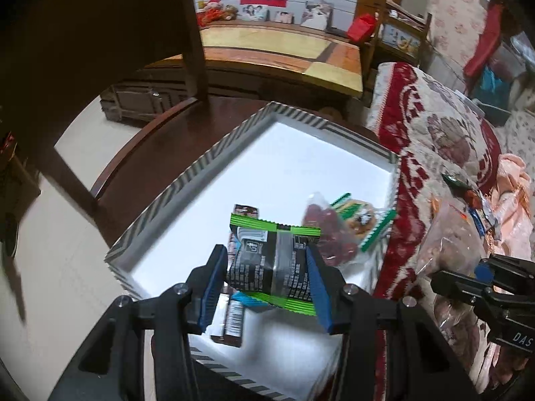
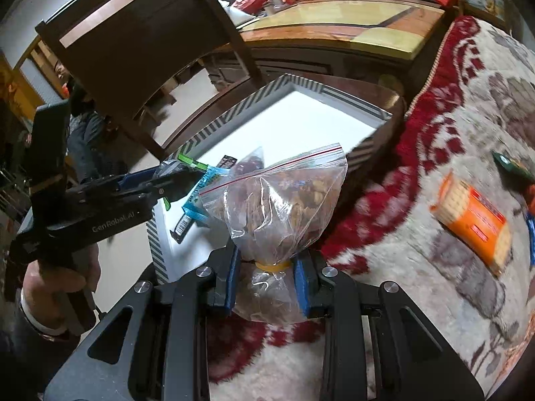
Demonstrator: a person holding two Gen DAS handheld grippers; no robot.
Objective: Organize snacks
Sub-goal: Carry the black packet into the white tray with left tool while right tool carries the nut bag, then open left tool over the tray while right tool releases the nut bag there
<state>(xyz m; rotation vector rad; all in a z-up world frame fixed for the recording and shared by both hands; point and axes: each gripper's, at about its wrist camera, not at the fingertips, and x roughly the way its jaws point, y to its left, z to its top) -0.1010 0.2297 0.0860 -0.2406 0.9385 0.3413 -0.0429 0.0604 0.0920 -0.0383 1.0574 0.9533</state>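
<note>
My left gripper [image 1: 265,274] is shut on a green and black snack packet [image 1: 272,264], held over the white box with a striped rim [image 1: 187,173]. Inside the box lie a bag of red snacks [image 1: 329,230], a green-edged packet [image 1: 359,220] and a dark bar [image 1: 234,317]. My right gripper [image 2: 267,277] is shut on a clear zip bag of brown snacks [image 2: 281,207], pinched at its yellow band, just right of the box [image 2: 234,113]. In the right wrist view the left gripper [image 2: 187,180] comes in from the left with its packet, a hand [image 2: 53,287] on its handle.
The box rests on a dark wooden chair seat [image 1: 160,140] with its back [image 2: 140,33] behind. A red and cream patterned blanket [image 2: 434,133] lies to the right, bearing an orange packet [image 2: 474,224] and other loose snacks [image 1: 468,197]. A wooden table [image 1: 284,46] stands beyond.
</note>
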